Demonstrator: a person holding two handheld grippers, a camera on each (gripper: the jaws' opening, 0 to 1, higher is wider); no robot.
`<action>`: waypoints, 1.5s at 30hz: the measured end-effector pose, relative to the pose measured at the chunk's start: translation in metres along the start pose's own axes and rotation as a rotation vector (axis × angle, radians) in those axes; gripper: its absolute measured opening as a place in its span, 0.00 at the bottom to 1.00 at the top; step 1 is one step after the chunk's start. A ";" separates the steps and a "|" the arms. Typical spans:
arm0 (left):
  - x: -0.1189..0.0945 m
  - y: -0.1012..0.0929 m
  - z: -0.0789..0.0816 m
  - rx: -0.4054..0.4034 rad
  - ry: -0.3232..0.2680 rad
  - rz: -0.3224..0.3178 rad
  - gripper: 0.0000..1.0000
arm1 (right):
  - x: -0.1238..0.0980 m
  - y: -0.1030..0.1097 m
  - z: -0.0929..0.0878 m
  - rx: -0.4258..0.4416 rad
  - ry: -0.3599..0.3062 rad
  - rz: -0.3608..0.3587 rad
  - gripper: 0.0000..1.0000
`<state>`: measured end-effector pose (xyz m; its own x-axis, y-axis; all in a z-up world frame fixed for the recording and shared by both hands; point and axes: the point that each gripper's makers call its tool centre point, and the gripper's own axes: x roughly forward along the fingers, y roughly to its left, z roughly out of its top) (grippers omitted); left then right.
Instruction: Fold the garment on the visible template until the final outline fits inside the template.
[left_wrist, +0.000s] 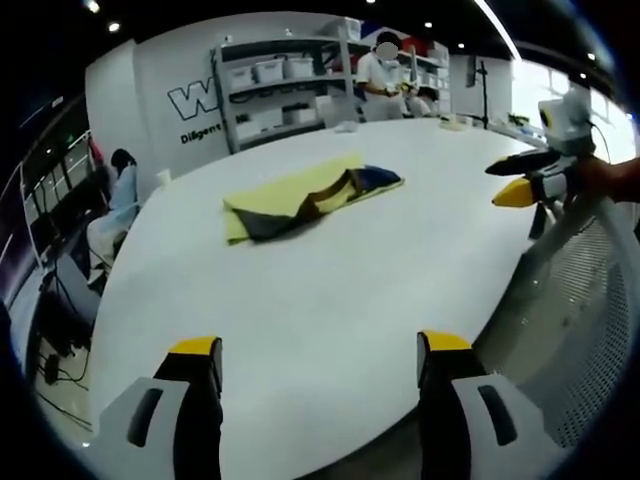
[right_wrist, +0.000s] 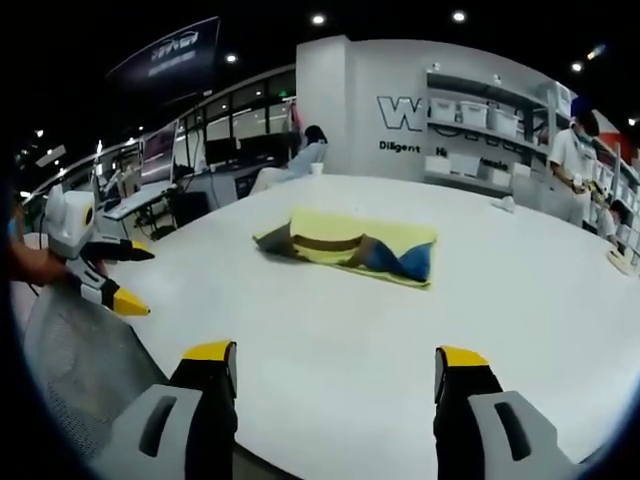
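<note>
The garment (left_wrist: 312, 199) lies folded on the yellow template (left_wrist: 262, 197), well ahead of our fingertips, long axis running across both views. Both our grippers, left (left_wrist: 320, 350) and right (right_wrist: 338, 362), are spread wide and empty over the table (left_wrist: 300, 300), neither clearly nearer.

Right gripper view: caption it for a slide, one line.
Open right gripper faces a folded garment on its yellow template, white table.
</note>
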<state>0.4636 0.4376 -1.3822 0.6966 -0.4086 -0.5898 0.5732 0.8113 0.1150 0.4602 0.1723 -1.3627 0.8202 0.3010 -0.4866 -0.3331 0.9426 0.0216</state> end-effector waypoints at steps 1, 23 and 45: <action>0.000 0.000 0.000 0.000 0.000 0.000 0.78 | 0.000 0.000 0.000 -0.001 -0.001 0.000 0.79; 0.004 0.001 -0.006 0.024 0.033 -0.005 0.86 | 0.003 0.003 -0.005 -0.020 0.023 0.004 0.81; 0.005 -0.005 -0.005 0.007 0.030 -0.045 0.83 | 0.004 0.007 -0.004 -0.092 0.039 0.010 0.76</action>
<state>0.4624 0.4339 -1.3901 0.6566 -0.4323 -0.6181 0.6070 0.7893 0.0928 0.4598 0.1792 -1.3679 0.7988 0.3025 -0.5200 -0.3835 0.9220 -0.0527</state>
